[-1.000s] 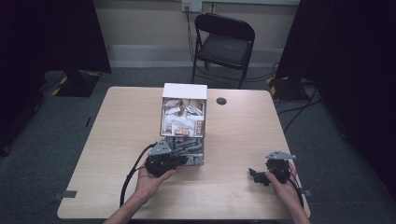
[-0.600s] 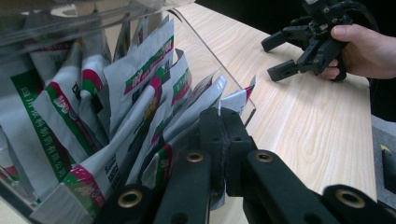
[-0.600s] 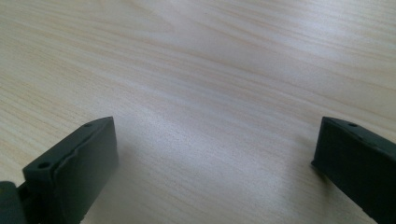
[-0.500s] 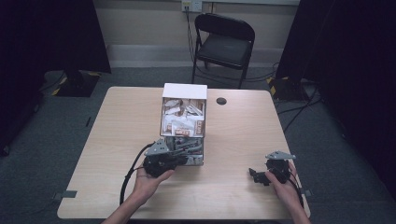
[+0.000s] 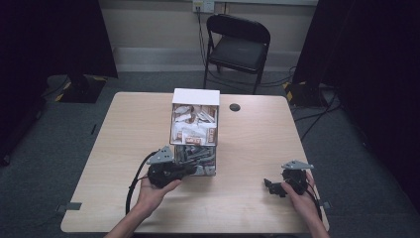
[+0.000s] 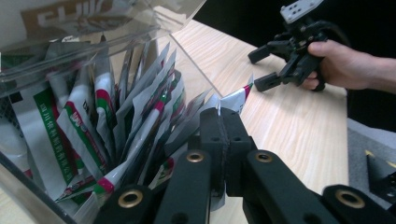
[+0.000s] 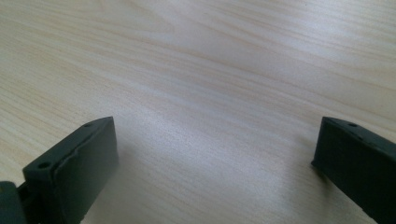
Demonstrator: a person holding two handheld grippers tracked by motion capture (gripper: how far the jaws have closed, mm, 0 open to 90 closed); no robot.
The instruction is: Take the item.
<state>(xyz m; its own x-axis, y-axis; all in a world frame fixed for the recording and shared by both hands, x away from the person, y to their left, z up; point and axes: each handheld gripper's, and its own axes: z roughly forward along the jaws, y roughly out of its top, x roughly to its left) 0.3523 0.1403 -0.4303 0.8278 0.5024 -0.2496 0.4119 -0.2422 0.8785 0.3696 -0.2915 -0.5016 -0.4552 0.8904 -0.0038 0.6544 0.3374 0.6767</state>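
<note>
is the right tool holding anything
No, the right tool has its jaws spread wide apart in the right gripper view, with bare wooden table between them.

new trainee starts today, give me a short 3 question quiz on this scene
1. True or false: the left gripper is shut on a sachet at the clear organiser.
2. The right gripper is: A) open above bare table, B) shut on a sachet, C) inside the organiser.
3. Fill in: beyond the table stands a folding ____.

Key: 1 true; 2 A; 3 chair.
</note>
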